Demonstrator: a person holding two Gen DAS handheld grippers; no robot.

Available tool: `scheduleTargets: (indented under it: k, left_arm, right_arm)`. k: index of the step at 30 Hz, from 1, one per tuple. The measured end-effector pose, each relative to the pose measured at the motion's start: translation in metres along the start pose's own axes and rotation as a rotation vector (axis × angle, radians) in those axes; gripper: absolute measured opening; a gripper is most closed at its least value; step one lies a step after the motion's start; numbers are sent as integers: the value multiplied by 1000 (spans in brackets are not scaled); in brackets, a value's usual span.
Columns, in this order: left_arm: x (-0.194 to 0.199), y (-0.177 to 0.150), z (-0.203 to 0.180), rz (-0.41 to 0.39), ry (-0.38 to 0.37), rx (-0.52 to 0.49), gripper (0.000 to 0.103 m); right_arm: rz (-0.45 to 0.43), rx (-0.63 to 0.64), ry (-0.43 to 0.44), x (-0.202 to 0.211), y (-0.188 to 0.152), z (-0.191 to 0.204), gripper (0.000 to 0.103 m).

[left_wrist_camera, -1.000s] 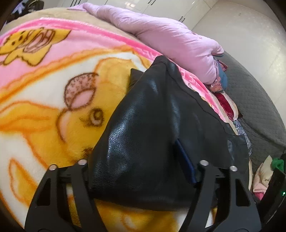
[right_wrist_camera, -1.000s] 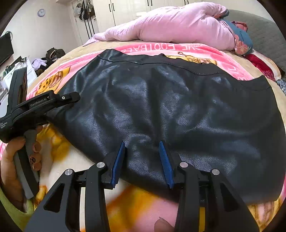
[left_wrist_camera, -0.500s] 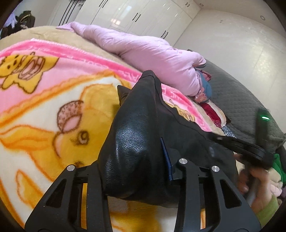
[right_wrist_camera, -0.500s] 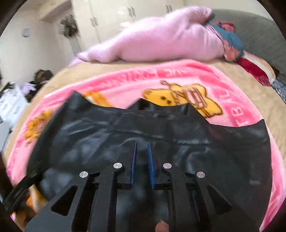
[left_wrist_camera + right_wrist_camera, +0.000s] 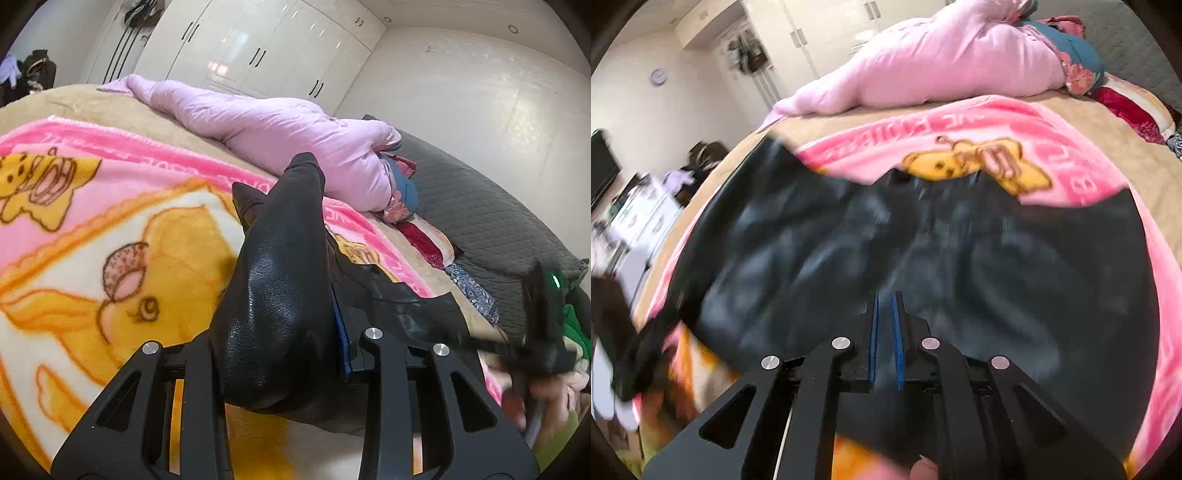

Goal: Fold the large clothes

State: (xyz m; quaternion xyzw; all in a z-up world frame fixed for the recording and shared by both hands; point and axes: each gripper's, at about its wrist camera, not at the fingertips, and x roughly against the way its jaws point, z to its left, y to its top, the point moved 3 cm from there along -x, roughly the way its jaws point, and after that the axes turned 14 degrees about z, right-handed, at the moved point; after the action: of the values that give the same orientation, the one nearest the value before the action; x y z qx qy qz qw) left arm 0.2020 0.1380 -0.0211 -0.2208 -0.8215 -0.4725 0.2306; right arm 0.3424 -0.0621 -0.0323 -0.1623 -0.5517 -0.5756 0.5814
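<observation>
A black leather garment (image 5: 960, 258) lies spread over the pink and yellow cartoon blanket (image 5: 997, 122) on the bed, blurred by motion. My right gripper (image 5: 885, 314) is shut on its near edge, with the blue pads almost together. In the left wrist view the same garment (image 5: 280, 295) bulges up in a fold between the fingers, and my left gripper (image 5: 280, 354) is shut on it; its far part rises to a point. At the right of that view, blurred, a hand holds the other gripper (image 5: 532, 332).
A rolled pink quilt (image 5: 288, 136) lies along the far side of the bed, with a teal and floral pillow (image 5: 1075, 48) beside it. A dark grey quilted headboard (image 5: 487, 218) is at the right. White wardrobes (image 5: 258, 48) stand behind. Clutter sits left of the bed (image 5: 639, 214).
Both grippers have shut on the garment's near edge and lifted it. The garment's far edge has slid toward me, and more pink blanket shows beyond it.
</observation>
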Motion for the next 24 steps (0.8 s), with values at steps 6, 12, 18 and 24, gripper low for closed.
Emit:
scheduleTargets:
  k: [6,12,18,24]
  left_arm:
    - [8,-1,-24,-10,7,-36,23]
    - [15,-1,-48,-28,39,-96,23]
    - [22,-10,-77,-52,40,-153,23]
    - [26,-18,-112,-66,32,-226,23]
  right_arm:
    - [135,-13,-25,-38,-42,-7,7]
    - [-50,0,65,49,-3,26,45]
    - [-57,72,111,92,50,88,71]
    - [107,64,-5,70,81,118,74]
